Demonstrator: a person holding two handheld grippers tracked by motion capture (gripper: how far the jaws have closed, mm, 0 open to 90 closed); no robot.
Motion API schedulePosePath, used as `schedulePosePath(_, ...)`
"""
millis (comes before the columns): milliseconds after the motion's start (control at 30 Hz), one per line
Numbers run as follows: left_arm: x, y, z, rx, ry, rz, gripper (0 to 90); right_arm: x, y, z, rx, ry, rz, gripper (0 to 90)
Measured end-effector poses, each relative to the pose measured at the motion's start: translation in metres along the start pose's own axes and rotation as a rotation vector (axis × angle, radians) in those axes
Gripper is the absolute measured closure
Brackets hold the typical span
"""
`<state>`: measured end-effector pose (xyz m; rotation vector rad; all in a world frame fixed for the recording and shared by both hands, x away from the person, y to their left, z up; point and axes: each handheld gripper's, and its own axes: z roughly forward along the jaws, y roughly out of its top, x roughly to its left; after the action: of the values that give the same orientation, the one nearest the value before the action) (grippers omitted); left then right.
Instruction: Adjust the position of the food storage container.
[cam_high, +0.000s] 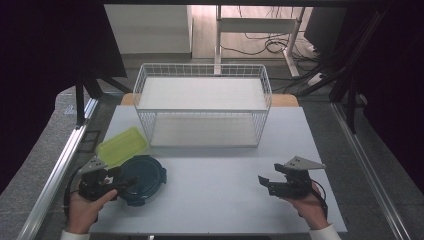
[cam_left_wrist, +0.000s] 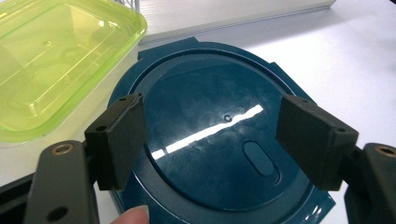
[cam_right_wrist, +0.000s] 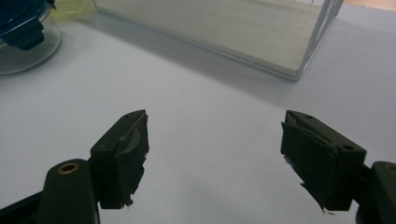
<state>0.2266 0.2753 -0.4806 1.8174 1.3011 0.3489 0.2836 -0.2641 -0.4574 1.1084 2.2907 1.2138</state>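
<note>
A: Over at the near left of the counter (cam_high: 220, 195): left gripper (cam_high: 122, 183) poised right over the round blue lid (cam_high: 142, 179), jaws spread wide, one to either side above the lid's top, nothing clamped between them.

B: Confirmed from the left gripper view: glossy dark-blue lid (cam_left_wrist: 210, 140) below the pads (cam_left_wrist: 119, 140), no pad pressing on it. Cannot tell whether touching or just hovering. A fingertip (cam_left_wrist: 133, 215) peeking in at the bottom edge.

A: And just beside the lid, up and to the left, a lime-green container (cam_high: 121, 145), rectangular, see-through.

B: Same green container (cam_left_wrist: 56, 65) alongside the lid's edge, close enough to look like touching.

A: Right gripper (cam_high: 265, 183) near the right front of the counter, well apart from the lid. Jaws parted wide too, gripping nothing, bare counter (cam_right_wrist: 196, 112) beneath.

B: Behind everything, a white wire basket (cam_high: 202, 102) with two levels, square across the far middle. Corner of it (cam_right_wrist: 299, 42) caught in the right gripper view, plus a glimpse of the blue-lidded clear bowl (cam_right_wrist: 25, 37) at top left.
</note>
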Motion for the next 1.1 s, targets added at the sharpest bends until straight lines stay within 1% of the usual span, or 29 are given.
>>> schedulePosePath(133, -0.001, -0.001, -0.001, -0.008, 0.002, -0.002, 23.8, -0.003, 0.001, -0.001, -0.003, 0.005, 0.019, 23.3)
schedulePosePath(200, -0.002, -0.001, -0.001, -0.009, 0.002, 0.004, 23.6, -0.006, 0.000, -0.001, 0.000, -0.004, 0.036, 23.6)
schedulePosePath(367, -0.003, 0.001, -0.001, -0.009, 0.010, 0.008, 23.3, -0.009, -0.001, -0.001, 0.003, -0.007, 0.049, 25.2)
schedulePosePath(567, -0.004, 0.005, -0.008, -0.016, 0.020, 0.006, 23.2, -0.013, -0.002, -0.002, -0.003, 0.003, 0.066, 26.0)
schedulePosePath(667, -0.004, 0.007, -0.009, -0.020, 0.024, 0.007, 23.2, -0.013, -0.003, -0.001, 0.005, 0.007, 0.066, 26.0)
schedulePosePath(800, -0.002, 0.009, -0.009, -0.004, 0.037, 0.013, 24.9, -0.013, -0.002, -0.001, 0.000, 0.013, 0.066, 26.0)
schedulePosePath(933, 0.002, 0.010, -0.010, 0.001, 0.037, -0.001, 28.1, -0.014, -0.003, -0.001, 0.003, 0.013, 0.065, 26.0)
schedulePosePath(1000, 0.004, 0.011, -0.012, 0.002, 0.028, -0.009, 28.3, -0.014, -0.003, -0.001, 0.002, 0.010, 0.064, 26.1)
schedulePosePath(1067, 0.005, 0.012, -0.015, 0.006, 0.033, -0.012, 29.3, -0.013, -0.002, -0.003, -0.019, -0.001, 0.055, 26.5)
schedulePosePath(1100, 0.006, 0.013, -0.016, 0.010, 0.034, -0.010, 29.3, -0.013, -0.002, -0.003, -0.019, -0.001, 0.055, 26.5)
